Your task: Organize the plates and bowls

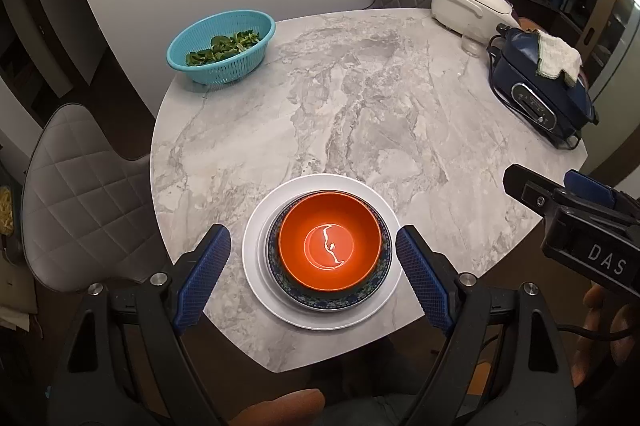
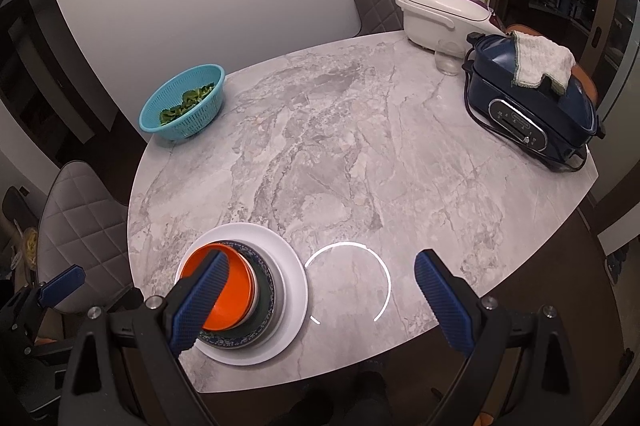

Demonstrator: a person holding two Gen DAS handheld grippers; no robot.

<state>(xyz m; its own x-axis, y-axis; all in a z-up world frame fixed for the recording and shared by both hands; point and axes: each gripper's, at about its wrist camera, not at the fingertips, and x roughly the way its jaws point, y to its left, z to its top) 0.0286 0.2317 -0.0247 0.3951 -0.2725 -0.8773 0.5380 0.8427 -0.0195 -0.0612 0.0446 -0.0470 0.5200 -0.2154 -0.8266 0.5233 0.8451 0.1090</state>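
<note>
An orange bowl [image 1: 329, 246] sits inside a dark blue patterned bowl [image 1: 380, 266], and both rest on a white plate [image 1: 256, 258] near the front edge of the marble table [image 1: 360, 98]. My left gripper [image 1: 314, 278] hovers above this stack, open, its blue pads well apart on either side with nothing held. My right gripper [image 2: 320, 302] is open too, over bare table just right of the stack; its left finger overlaps the orange bowl [image 2: 236, 290] in the right wrist view. The white plate [image 2: 294, 286] and the patterned bowl [image 2: 266, 286] show there as well.
A teal colander [image 1: 224, 46] with green leaves stands at the far left. At the far right are a white appliance [image 1: 464, 2], a glass [image 2: 446, 60] and a navy cooker [image 1: 540, 82] with a cloth on it. Grey chairs [image 1: 88, 202] stand left and behind. A ring of reflected light [image 2: 352, 278] lies on the marble.
</note>
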